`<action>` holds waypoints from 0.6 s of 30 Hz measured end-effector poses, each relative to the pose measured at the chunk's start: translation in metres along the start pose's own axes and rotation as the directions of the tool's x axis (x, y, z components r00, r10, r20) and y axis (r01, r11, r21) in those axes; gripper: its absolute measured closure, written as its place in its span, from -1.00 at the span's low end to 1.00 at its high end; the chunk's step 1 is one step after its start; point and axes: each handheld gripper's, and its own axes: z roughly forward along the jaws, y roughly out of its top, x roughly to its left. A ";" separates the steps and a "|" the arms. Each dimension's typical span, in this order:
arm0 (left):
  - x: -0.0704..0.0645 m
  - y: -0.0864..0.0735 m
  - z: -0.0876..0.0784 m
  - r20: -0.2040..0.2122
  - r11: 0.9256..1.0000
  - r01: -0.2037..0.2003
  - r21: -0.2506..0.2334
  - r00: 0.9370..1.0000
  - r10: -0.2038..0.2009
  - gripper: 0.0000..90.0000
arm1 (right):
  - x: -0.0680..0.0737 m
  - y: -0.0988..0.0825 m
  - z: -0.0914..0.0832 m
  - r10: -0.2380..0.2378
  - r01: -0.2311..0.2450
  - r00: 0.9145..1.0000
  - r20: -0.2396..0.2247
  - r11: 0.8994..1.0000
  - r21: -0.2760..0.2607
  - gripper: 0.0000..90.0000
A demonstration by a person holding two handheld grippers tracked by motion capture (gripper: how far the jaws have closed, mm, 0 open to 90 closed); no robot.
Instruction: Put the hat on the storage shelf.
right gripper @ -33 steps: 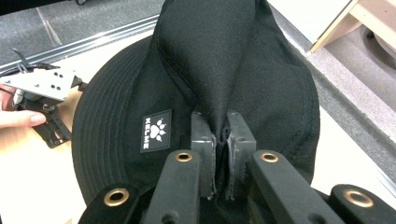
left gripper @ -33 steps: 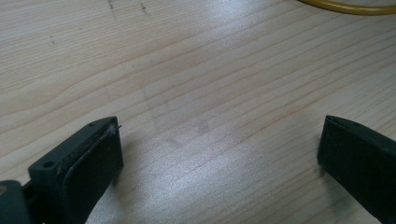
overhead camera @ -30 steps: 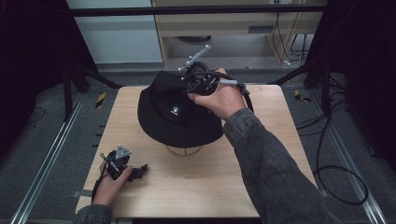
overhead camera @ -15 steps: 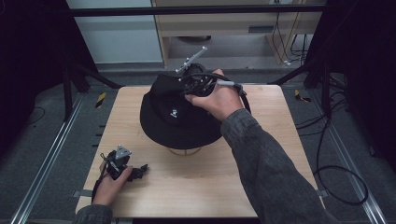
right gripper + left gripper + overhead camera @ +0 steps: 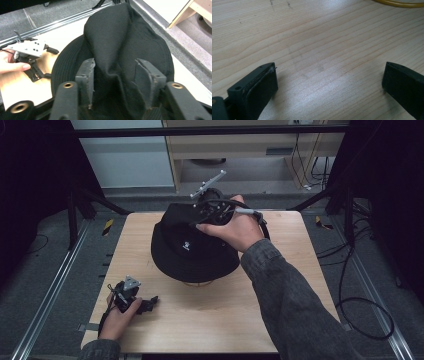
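Your right tongs (image 5: 113, 75) have just been opening around a pinched fold of the black hat (image 5: 192, 247), centre frame, crown fabric between the jaws. Your left tongs (image 5: 329, 82) rest spread apart on the table (image 5: 210, 320) lower left, parked clear of the work.

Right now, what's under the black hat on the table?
A thin yellowish ring peeks out below the black hat at its near brim, on the wooden table. Whatever else sits under the hat is covered.

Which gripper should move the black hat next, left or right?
Right. The right gripper sits at the black hat, its jaws just opened, a fold of the crown still between them. The left gripper rests open on the table, apart from the hat.
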 end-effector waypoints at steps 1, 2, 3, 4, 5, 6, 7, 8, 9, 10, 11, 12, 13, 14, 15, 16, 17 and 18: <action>0.000 0.000 0.000 0.000 1.000 0.000 0.000 1.000 0.000 -1.00 | 0.000 -0.001 -0.001 0.004 -0.004 1.000 0.000 1.000 -0.003 0.07; 0.000 0.000 0.000 0.000 1.000 0.000 0.000 1.000 0.000 -1.00 | 0.000 -0.001 -0.003 0.007 -0.007 1.000 0.002 1.000 -0.009 0.03; 0.000 0.000 0.000 0.000 1.000 0.000 0.000 1.000 0.000 -1.00 | 0.000 -0.001 -0.003 0.007 -0.007 1.000 0.002 1.000 -0.009 0.03; 0.000 0.000 0.000 0.000 1.000 0.000 0.000 1.000 0.000 -1.00 | 0.000 -0.003 -0.006 0.015 -0.015 1.000 0.005 1.000 -0.020 -0.01; 0.000 0.000 0.000 0.000 1.000 0.002 0.000 1.000 -0.002 -1.00 | -0.001 -0.004 -0.008 0.018 -0.018 1.000 0.001 1.000 -0.026 -0.03; 0.000 0.000 0.000 0.000 1.000 0.003 0.000 1.000 -0.003 -1.00 | -0.002 -0.005 -0.009 0.023 -0.023 1.000 -0.001 0.999 -0.029 -0.06; 0.000 0.000 0.000 0.000 1.000 0.000 0.000 1.000 0.000 -1.00 | -0.002 -0.006 -0.011 0.025 -0.025 1.000 0.000 0.999 -0.033 -0.09; 0.000 0.000 0.000 0.000 1.000 0.000 0.000 1.000 0.000 -1.00 | -0.003 -0.007 -0.012 0.026 -0.026 1.000 0.005 0.999 -0.037 -0.11; 0.000 0.000 0.000 -0.001 1.000 0.001 0.000 1.000 -0.001 -1.00 | -0.003 -0.008 -0.014 0.027 -0.027 1.000 0.009 0.999 -0.039 -0.13; 0.000 0.000 0.000 -0.001 1.000 0.001 0.000 1.000 -0.001 -1.00 | -0.003 -0.008 -0.014 0.027 -0.027 1.000 0.009 0.999 -0.039 -0.13; 0.000 0.000 0.000 0.000 1.000 0.002 0.000 1.000 -0.002 -1.00 | -0.003 -0.009 -0.016 0.031 -0.031 0.999 0.012 0.999 -0.044 -0.16; 0.000 0.000 0.000 0.001 1.000 0.002 0.000 1.000 -0.002 -1.00 | -0.004 -0.013 -0.019 0.038 -0.037 0.999 0.015 0.998 -0.046 -0.20; 0.000 0.000 0.000 0.001 1.000 0.002 0.000 1.000 -0.002 -1.00 | -0.004 -0.014 -0.020 0.043 -0.043 0.999 0.016 0.998 -0.047 -0.21; 0.000 0.000 0.000 0.001 1.000 0.002 0.000 1.000 -0.002 -1.00 | -0.005 -0.017 -0.022 0.044 -0.043 0.999 0.019 0.998 -0.051 -0.22; 0.000 0.000 0.000 0.001 1.000 0.002 0.000 1.000 -0.002 -1.00 | -0.005 -0.018 -0.023 0.048 -0.047 0.999 0.021 0.998 -0.052 -0.23; 0.000 0.000 0.000 0.001 1.000 0.002 0.000 1.000 -0.002 -1.00 | -0.005 -0.020 -0.025 0.053 -0.052 0.998 0.019 0.997 -0.057 -0.25; 0.000 0.000 0.000 0.001 1.000 0.002 0.000 1.000 -0.002 -1.00 | -0.006 -0.022 -0.026 0.057 -0.056 0.998 0.020 0.997 -0.060 -0.26; 0.000 0.000 0.000 0.001 1.000 0.001 0.000 1.000 -0.001 -1.00 | -0.007 -0.024 -0.028 0.064 -0.063 0.998 0.017 0.996 -0.067 -0.26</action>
